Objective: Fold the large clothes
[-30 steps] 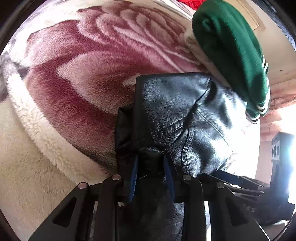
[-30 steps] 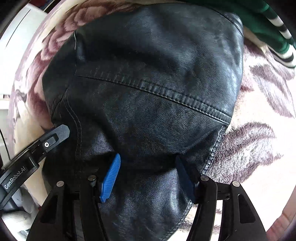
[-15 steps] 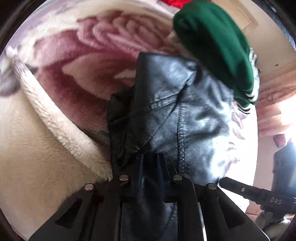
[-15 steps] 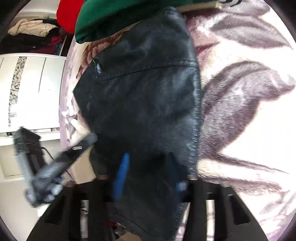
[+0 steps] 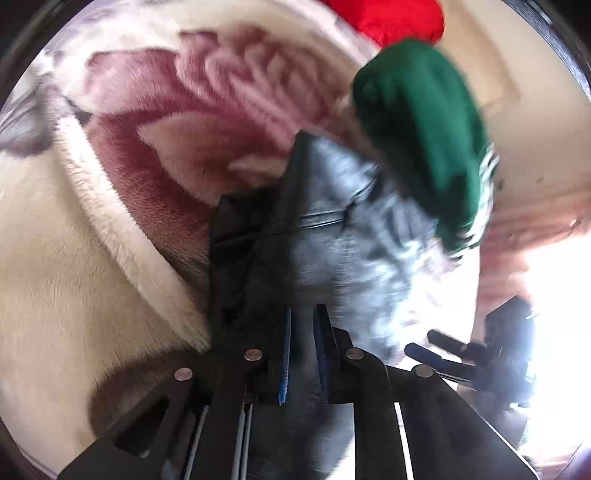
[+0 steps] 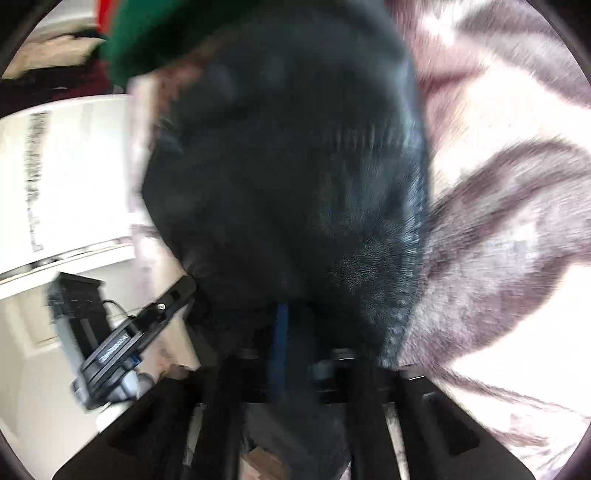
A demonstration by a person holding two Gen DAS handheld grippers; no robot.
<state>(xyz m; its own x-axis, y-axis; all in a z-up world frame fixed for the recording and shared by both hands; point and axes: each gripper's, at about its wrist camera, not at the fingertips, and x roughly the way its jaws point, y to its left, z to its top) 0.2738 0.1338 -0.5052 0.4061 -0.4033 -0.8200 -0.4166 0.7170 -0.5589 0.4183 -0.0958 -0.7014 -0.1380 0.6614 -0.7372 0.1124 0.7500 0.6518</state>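
Note:
A black leather jacket [image 5: 332, 236] lies bunched on a plush rose-patterned blanket [image 5: 177, 122]. My left gripper [image 5: 303, 317] is shut on the jacket's near edge, blue pads pinching the leather. In the blurred right wrist view the jacket [image 6: 295, 177] fills the middle, and my right gripper [image 6: 295, 314] is closed on its near edge, with one blue pad [image 6: 279, 332] showing. The right gripper [image 5: 461, 350] shows at lower right of the left view, and the left gripper [image 6: 140, 328] at lower left of the right view.
A folded green garment with white stripes [image 5: 424, 129] lies just beyond the jacket, with a red item [image 5: 391, 18] behind it. A white cabinet [image 6: 74, 177] stands to the left in the right wrist view. The blanket [image 6: 517, 221] spreads to the right.
Both grippers have closed on the jacket's near edge and pulled back and up with it. The right gripper was open a second ago. Both views are motion-blurred now.

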